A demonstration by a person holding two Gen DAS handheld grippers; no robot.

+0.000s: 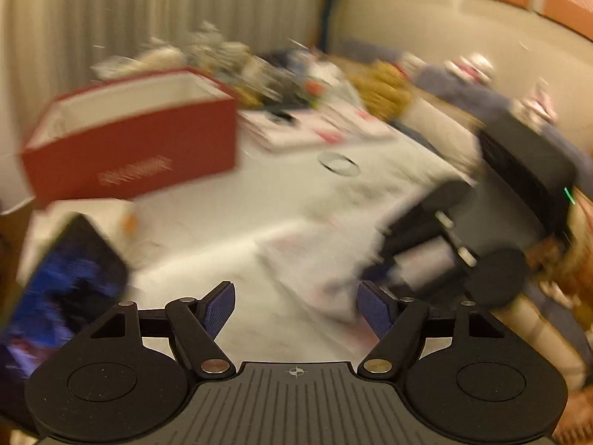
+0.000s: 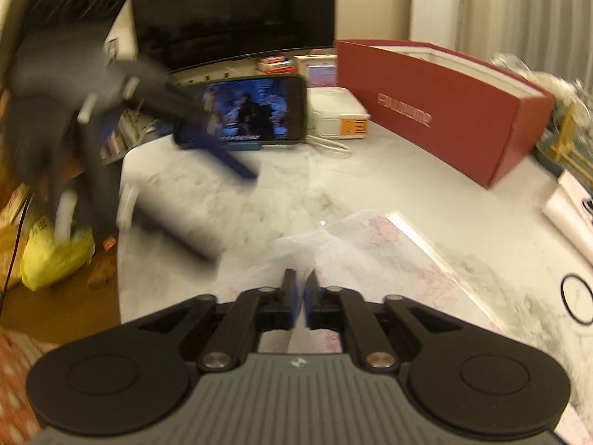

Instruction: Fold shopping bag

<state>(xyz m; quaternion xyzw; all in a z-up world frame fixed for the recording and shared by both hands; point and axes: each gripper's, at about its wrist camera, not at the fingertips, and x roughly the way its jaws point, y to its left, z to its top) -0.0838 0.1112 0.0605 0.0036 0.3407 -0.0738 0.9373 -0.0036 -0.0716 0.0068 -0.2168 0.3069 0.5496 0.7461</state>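
Note:
The shopping bag [image 2: 374,244] is thin, clear film with a pink print, lying flattened on the white marble table [image 2: 259,200]. My right gripper [image 2: 302,282] is low over the bag's near part. Its jaws stand a narrow gap apart, and I see nothing pinched between the pads. In the blurred left wrist view the bag [image 1: 311,256] lies just ahead of my left gripper [image 1: 296,296], which is open and empty above the table. The right gripper [image 1: 374,256] shows there at the bag's right edge. The left gripper [image 2: 233,218] is a blurred shape at the table's left.
A long red box [image 2: 444,111] stands at the back. A phone [image 2: 255,111] with a lit screen leans beside a white box [image 2: 337,111]. A black ring [image 2: 578,298] lies at the right. The table's left edge drops to a floor with a yellow bag [image 2: 55,256].

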